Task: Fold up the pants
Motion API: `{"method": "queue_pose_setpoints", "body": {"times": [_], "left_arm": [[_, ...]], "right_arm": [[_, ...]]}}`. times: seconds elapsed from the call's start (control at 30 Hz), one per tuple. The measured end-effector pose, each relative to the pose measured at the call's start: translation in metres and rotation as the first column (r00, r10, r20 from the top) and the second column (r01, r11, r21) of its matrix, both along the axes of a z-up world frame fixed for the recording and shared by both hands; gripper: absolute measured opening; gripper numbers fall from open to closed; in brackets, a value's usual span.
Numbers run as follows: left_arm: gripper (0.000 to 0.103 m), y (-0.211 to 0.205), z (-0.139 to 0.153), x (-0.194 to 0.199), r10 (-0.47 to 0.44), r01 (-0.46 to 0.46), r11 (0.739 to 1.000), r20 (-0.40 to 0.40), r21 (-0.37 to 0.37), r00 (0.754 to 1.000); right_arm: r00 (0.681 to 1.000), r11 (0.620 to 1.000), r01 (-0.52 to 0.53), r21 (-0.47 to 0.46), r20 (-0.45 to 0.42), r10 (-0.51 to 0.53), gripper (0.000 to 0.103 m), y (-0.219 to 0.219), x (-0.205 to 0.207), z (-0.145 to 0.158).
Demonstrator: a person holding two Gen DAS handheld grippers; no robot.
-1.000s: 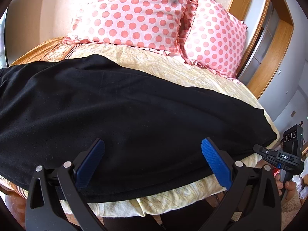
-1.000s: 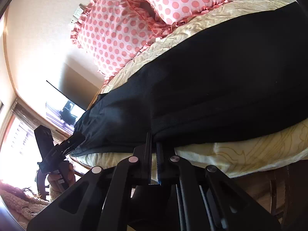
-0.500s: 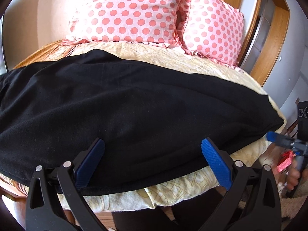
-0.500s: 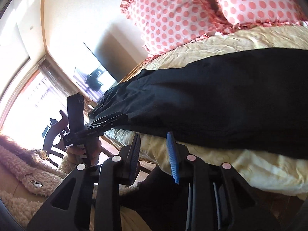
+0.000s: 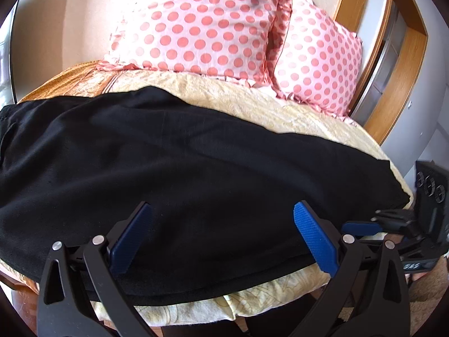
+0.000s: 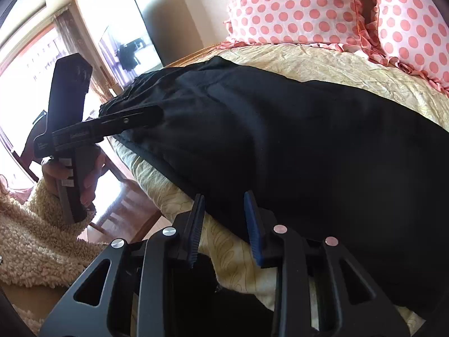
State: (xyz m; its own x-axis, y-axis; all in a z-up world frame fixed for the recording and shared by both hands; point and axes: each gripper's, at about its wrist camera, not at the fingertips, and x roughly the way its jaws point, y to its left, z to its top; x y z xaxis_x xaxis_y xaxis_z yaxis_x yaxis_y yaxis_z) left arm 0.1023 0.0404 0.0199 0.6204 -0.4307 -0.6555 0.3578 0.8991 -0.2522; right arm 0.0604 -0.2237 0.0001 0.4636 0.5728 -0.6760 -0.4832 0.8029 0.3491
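Black pants [image 5: 182, 168] lie spread lengthwise across the yellow bedspread [image 5: 280, 112]. My left gripper [image 5: 223, 224] hovers over their near edge, its blue pads wide apart and holding nothing. From the right wrist view, the left gripper [image 6: 157, 115] sits at the waistband end of the pants [image 6: 308, 140]. My right gripper [image 6: 223, 196] is open by a narrow gap at the pants' near edge. Only bedspread [image 6: 224, 241] shows between its pads. The right gripper [image 5: 373, 220] also shows at the pants' right end.
Two pink polka-dot pillows [image 5: 196, 22] [image 5: 317, 64] lean at the head of the bed. A wooden frame [image 5: 393, 84] stands right of it. A hand [image 6: 89, 179] in a fleecy sleeve [image 6: 42, 238] holds the left gripper beside a bright window [image 6: 28, 64].
My right gripper went from shut at the pants' edge to a narrow open gap. It also rolled upright and shifted along the bed edge. The left gripper stayed open and nearly still.
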Motion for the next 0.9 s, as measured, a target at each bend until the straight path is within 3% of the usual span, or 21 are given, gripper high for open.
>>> {"method": "queue_pose_setpoints", "body": {"times": [0.07, 0.13, 0.23, 0.3, 0.43, 0.5, 0.63, 0.77, 0.87, 0.9], "left_arm": [[0.101, 0.0, -0.007, 0.001, -0.004, 0.004, 1.0, -0.02, 0.016, 1.0], [0.101, -0.001, -0.008, -0.006, -0.01, 0.01, 0.999, 0.01, 0.041, 1.0], [0.101, -0.001, -0.012, -0.012, -0.006, 0.004, 0.999, 0.028, 0.052, 1.0], [0.101, 0.001, -0.013, -0.014, 0.001, -0.002, 0.999, 0.032, 0.035, 0.999], [0.101, 0.006, -0.015, -0.018, -0.001, 0.0, 1.0, 0.039, 0.009, 0.999], [0.101, 0.007, -0.015, -0.019, -0.003, 0.003, 1.0, 0.044, 0.007, 0.999], [0.101, 0.005, -0.014, -0.02, -0.019, 0.017, 0.999, 0.052, 0.027, 0.998], [0.101, 0.007, -0.009, -0.017, -0.02, 0.02, 1.0, 0.021, 0.008, 1.0], [0.101, 0.012, -0.004, -0.013, -0.007, 0.008, 0.999, 0.015, -0.049, 1.0], [0.101, 0.012, -0.002, -0.011, -0.007, 0.008, 0.998, 0.018, -0.06, 1.0]], "right_arm": [[1.0, 0.994, 0.024, 0.11, -0.014, -0.022, 0.031, -0.012, 0.016, 0.011], [0.997, 0.987, 0.075, 0.14, 0.007, -0.077, 0.039, -0.016, 0.037, 0.027], [0.986, 0.989, 0.147, 0.006, 0.08, -0.147, 0.041, -0.006, 0.08, 0.044], [0.979, 0.974, 0.179, -0.141, 0.12, -0.163, 0.041, 0.008, 0.112, 0.044], [0.99, 0.958, 0.138, -0.252, 0.045, -0.131, 0.041, 0.021, 0.158, 0.022], [0.986, 0.927, 0.158, -0.339, 0.001, -0.168, 0.041, 0.025, 0.168, 0.002], [0.966, 0.926, 0.247, -0.285, -0.005, -0.259, 0.047, 0.002, 0.17, 0.002], [0.964, 0.938, 0.267, -0.22, 0.078, -0.256, 0.052, -0.015, 0.124, 0.023], [0.93, 0.917, 0.362, -0.167, 0.123, -0.345, 0.056, -0.052, 0.081, 0.033], [0.901, 0.889, 0.431, -0.154, 0.132, -0.414, 0.056, -0.072, 0.065, 0.035]]}}
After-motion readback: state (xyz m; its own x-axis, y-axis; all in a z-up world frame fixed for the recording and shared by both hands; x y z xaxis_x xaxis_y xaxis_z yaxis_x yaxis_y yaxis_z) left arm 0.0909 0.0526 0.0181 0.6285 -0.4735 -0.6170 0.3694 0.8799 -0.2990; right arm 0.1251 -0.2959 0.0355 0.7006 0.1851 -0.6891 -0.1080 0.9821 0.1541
